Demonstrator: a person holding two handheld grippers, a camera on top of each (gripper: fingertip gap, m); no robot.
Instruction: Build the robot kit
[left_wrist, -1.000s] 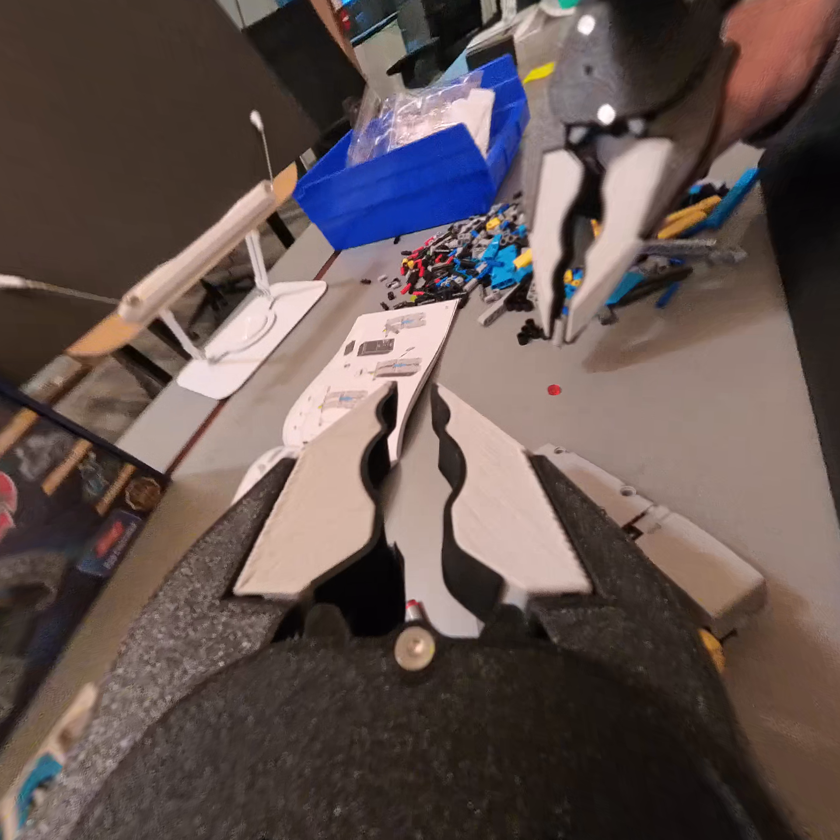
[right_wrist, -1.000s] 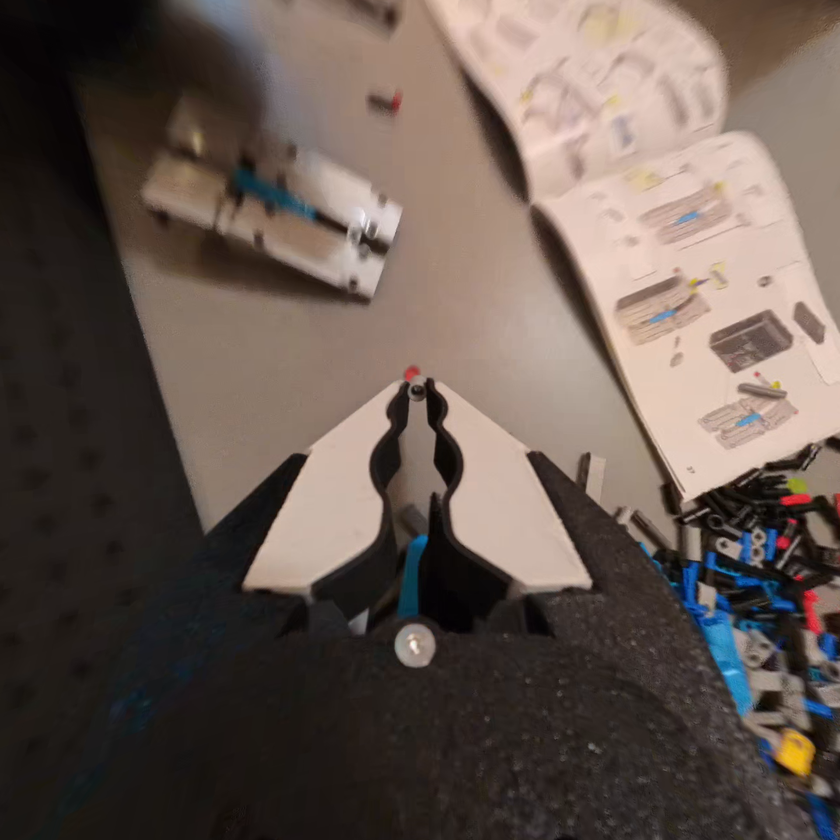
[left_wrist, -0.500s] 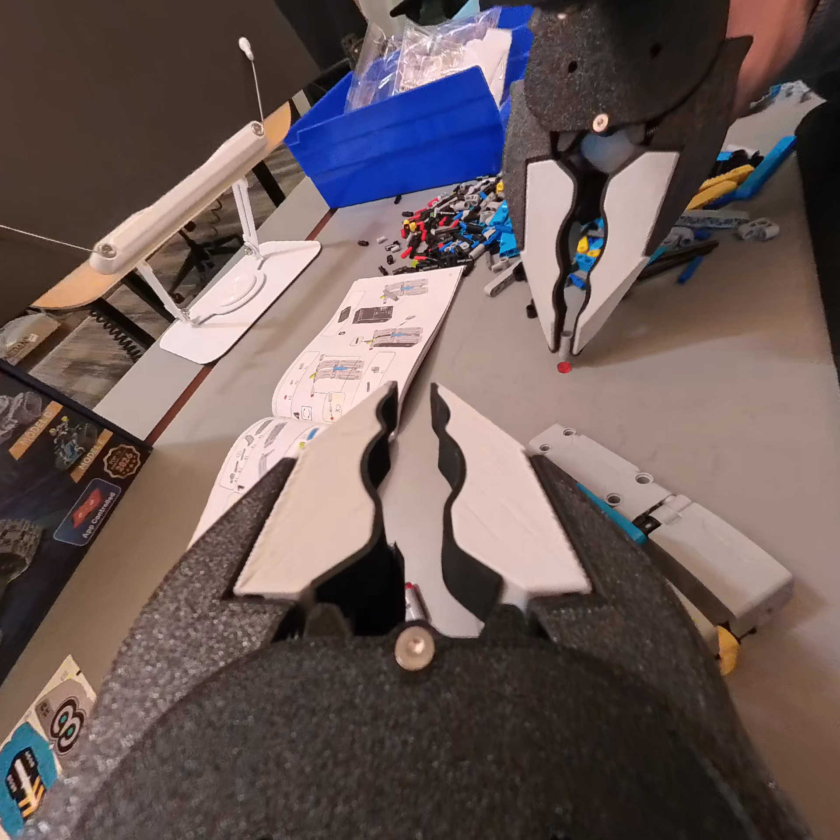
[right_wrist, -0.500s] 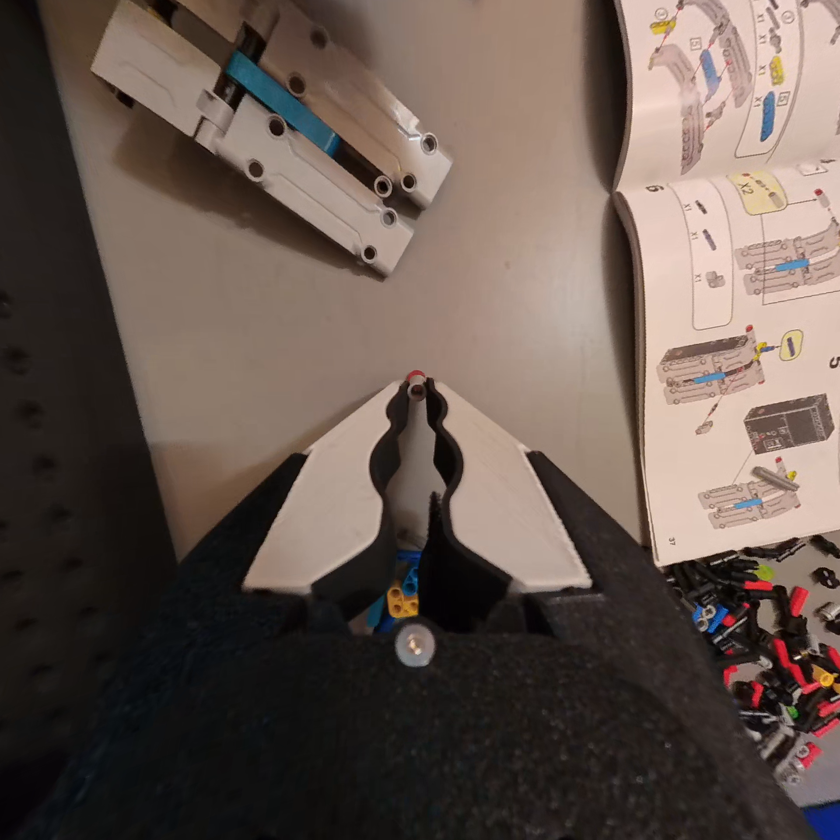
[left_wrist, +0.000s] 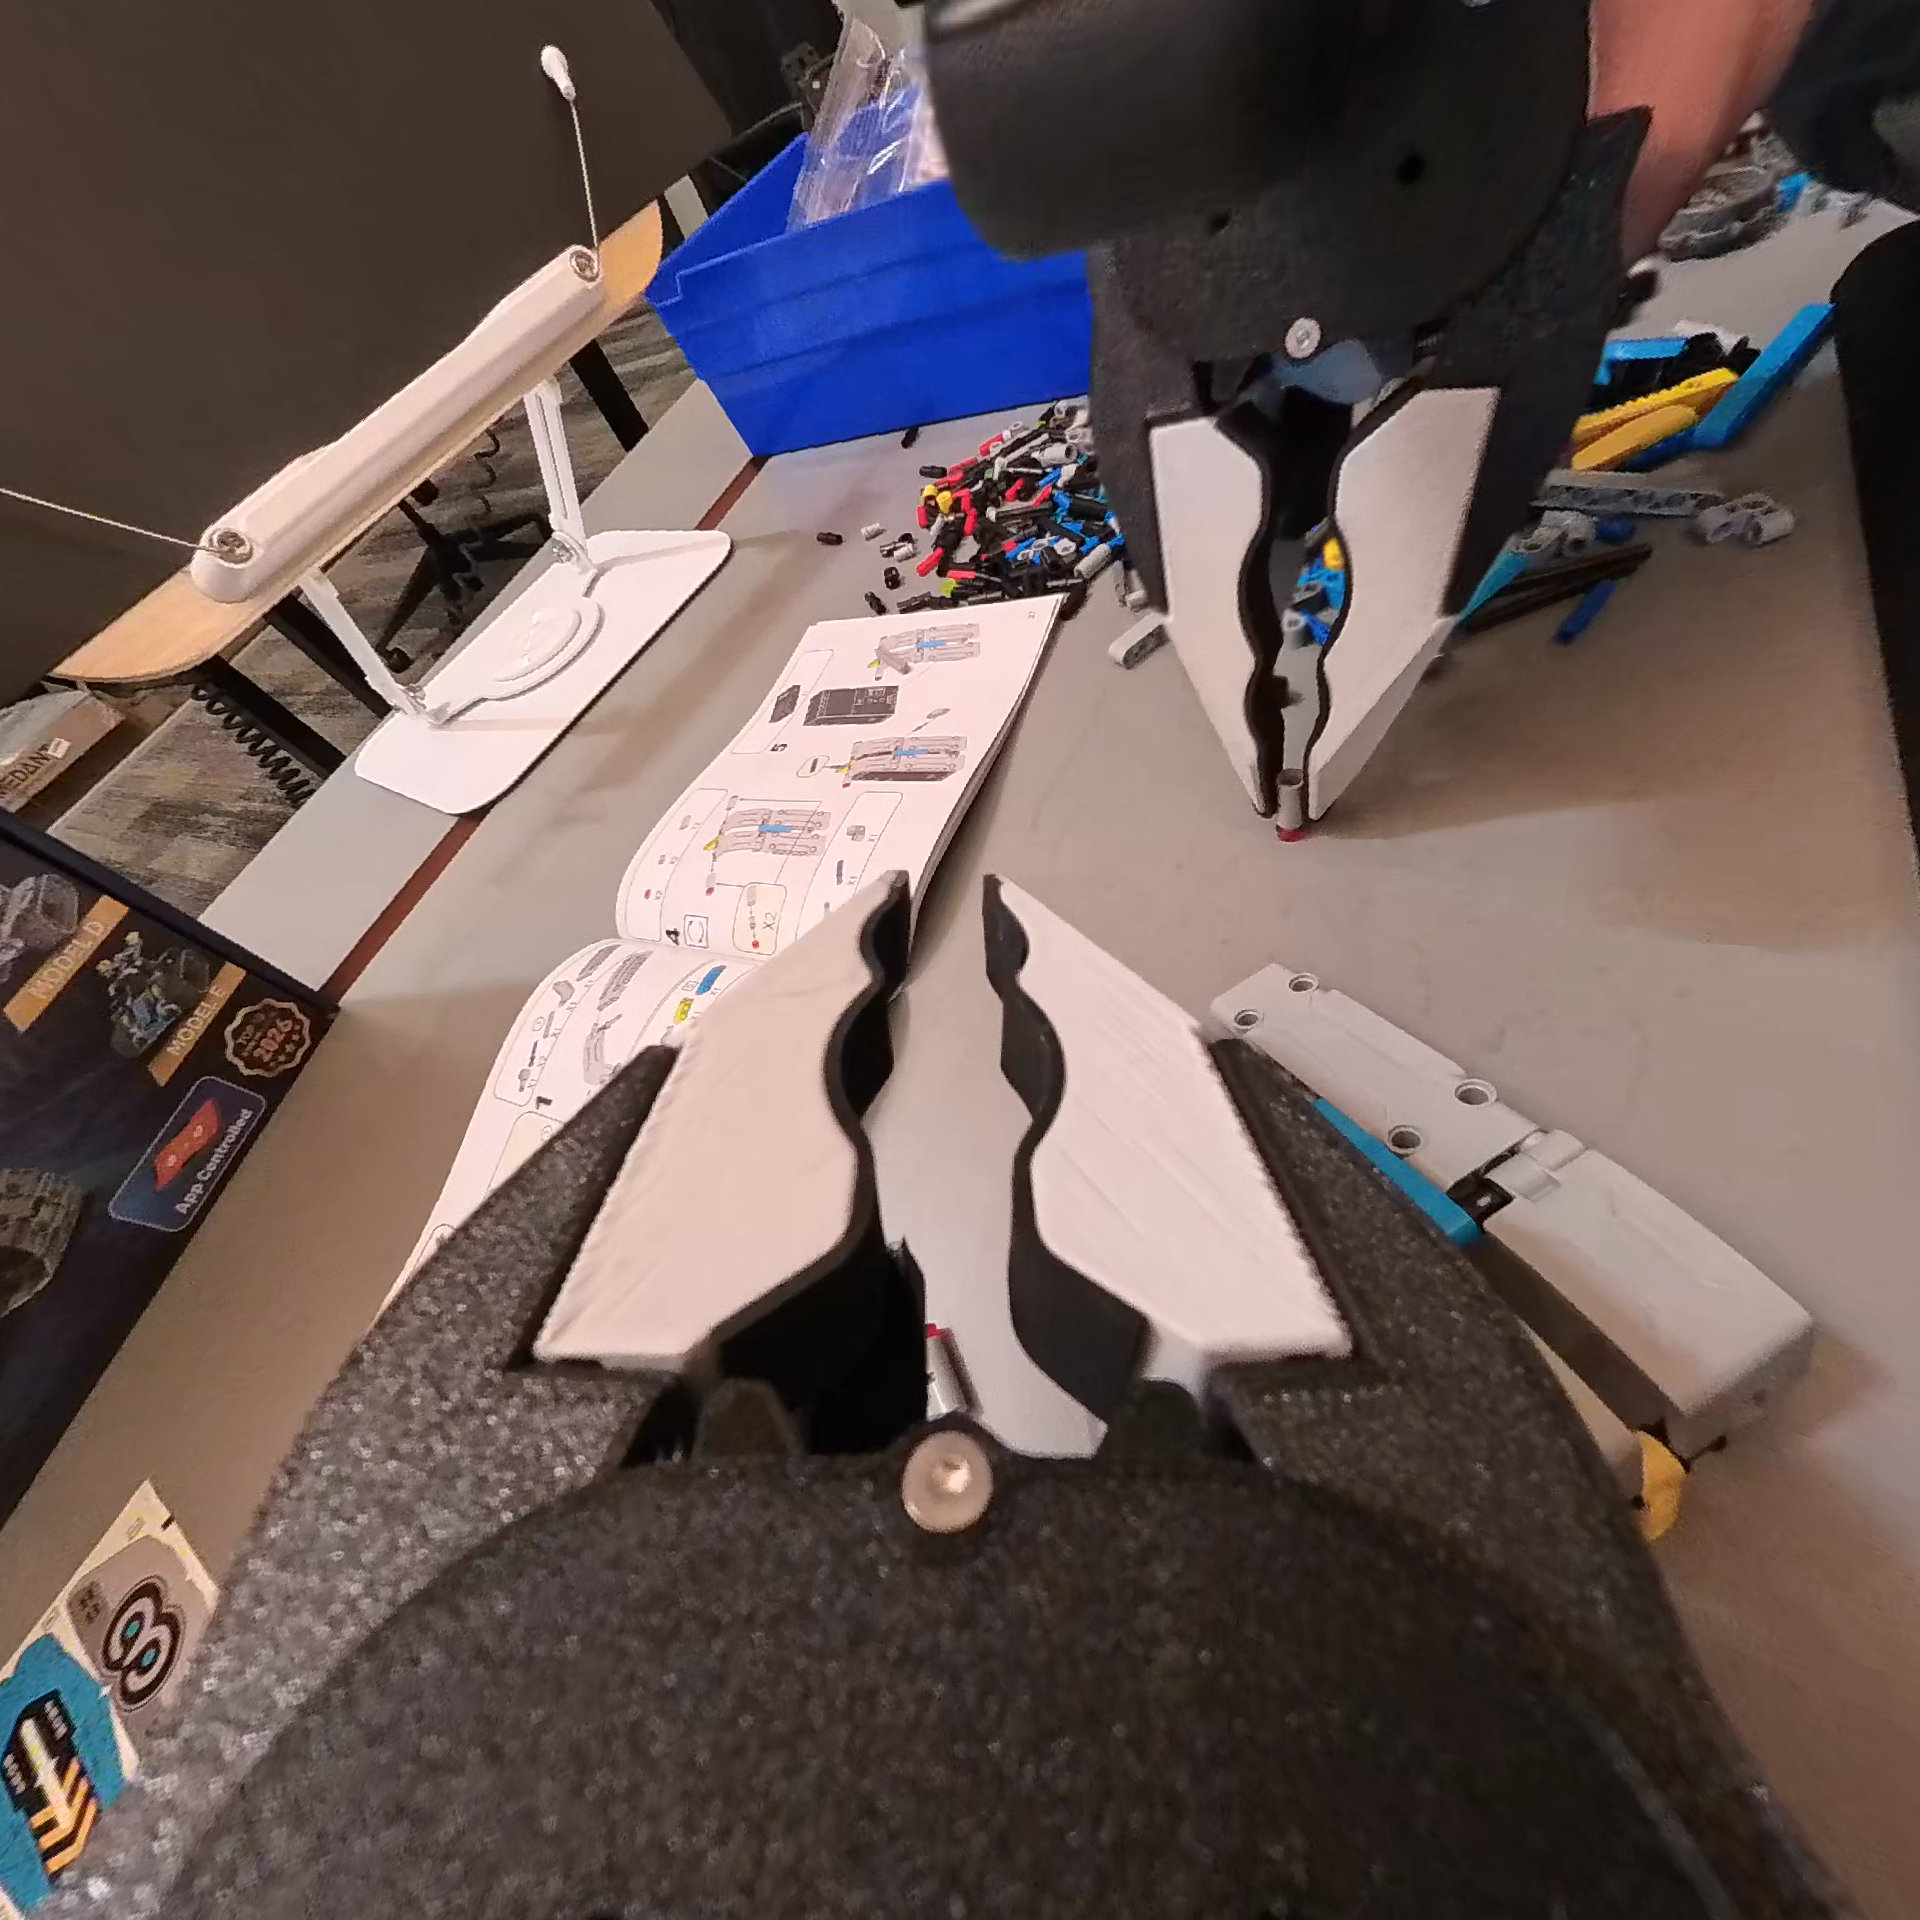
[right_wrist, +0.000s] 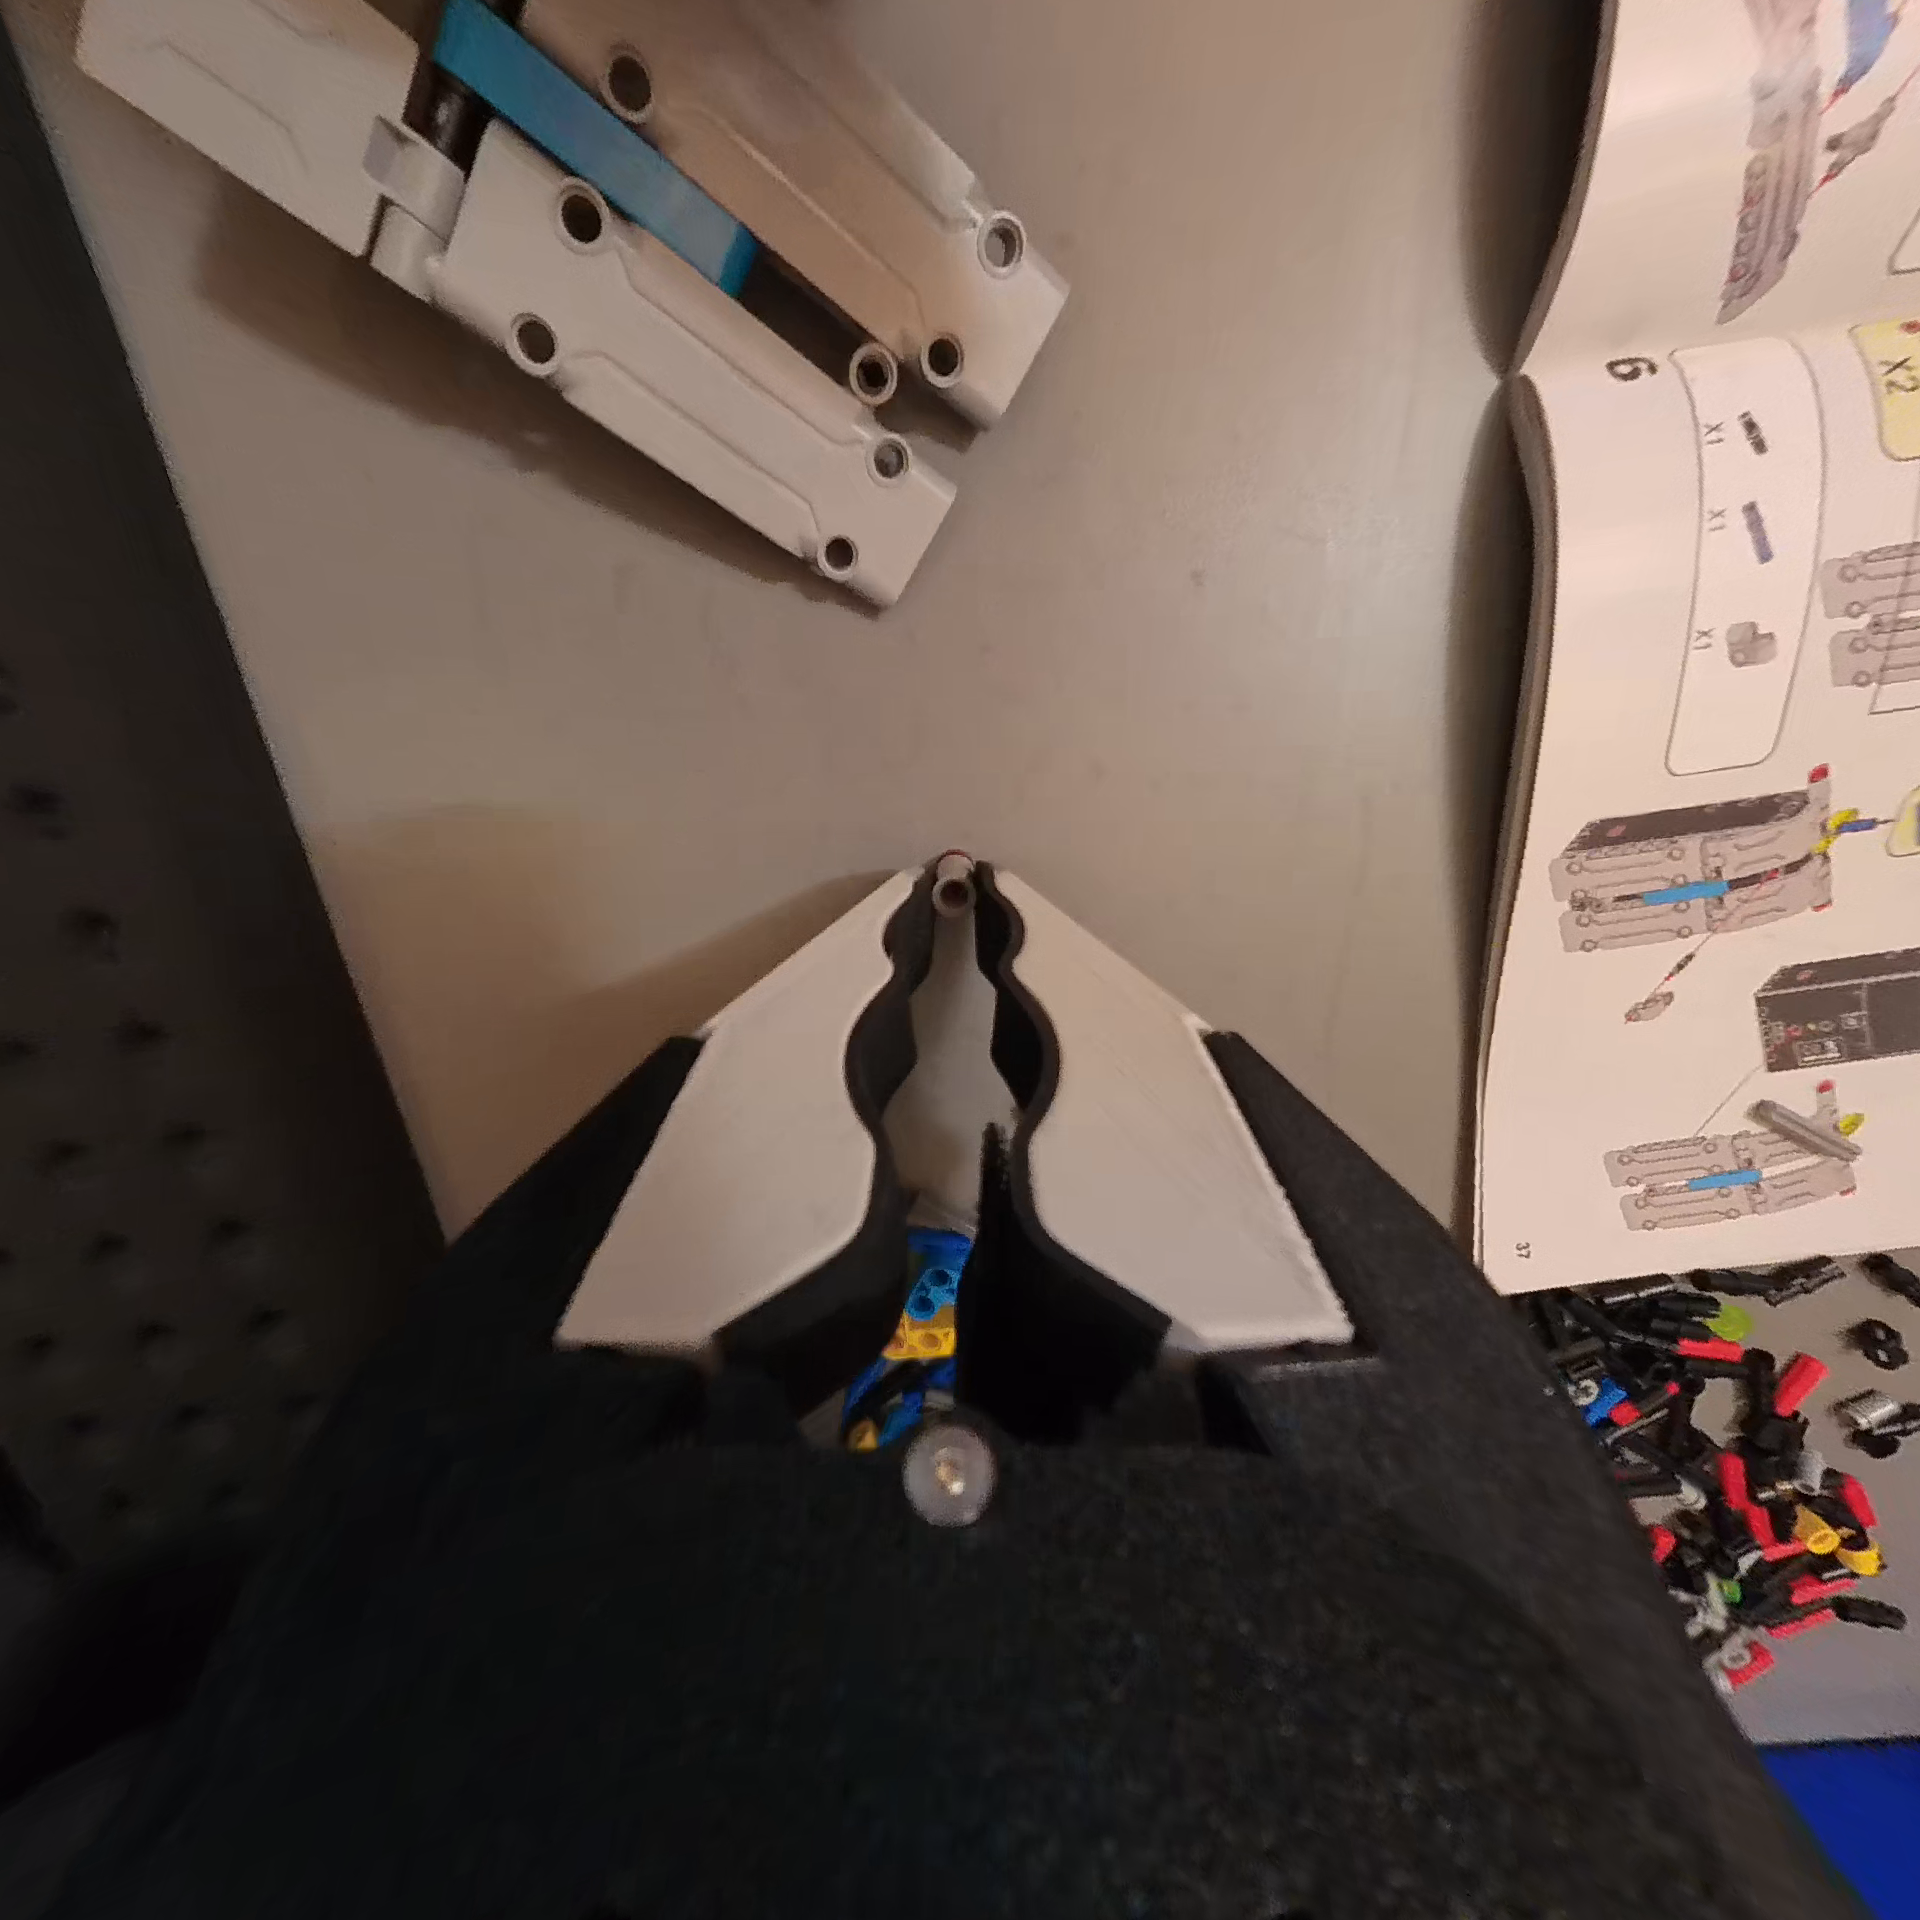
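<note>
The right gripper (right_wrist: 954, 896) is pinching a little grey pin (right_wrist: 952, 894) upright over a red dot (left_wrist: 1288, 830), while the left gripper (left_wrist: 943, 891) is waiting open nearby.

A blue bin (left_wrist: 862, 332), white stand (left_wrist: 540, 644) and dark box (left_wrist: 125, 1060) edge the table (left_wrist: 1558, 935).

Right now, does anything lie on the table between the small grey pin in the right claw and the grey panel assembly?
Nothing visible does. The right claw pinches the small grey red-tipped pin; only bare grey tabletop separates it from the grey panel assembly with the blue strip.
</note>
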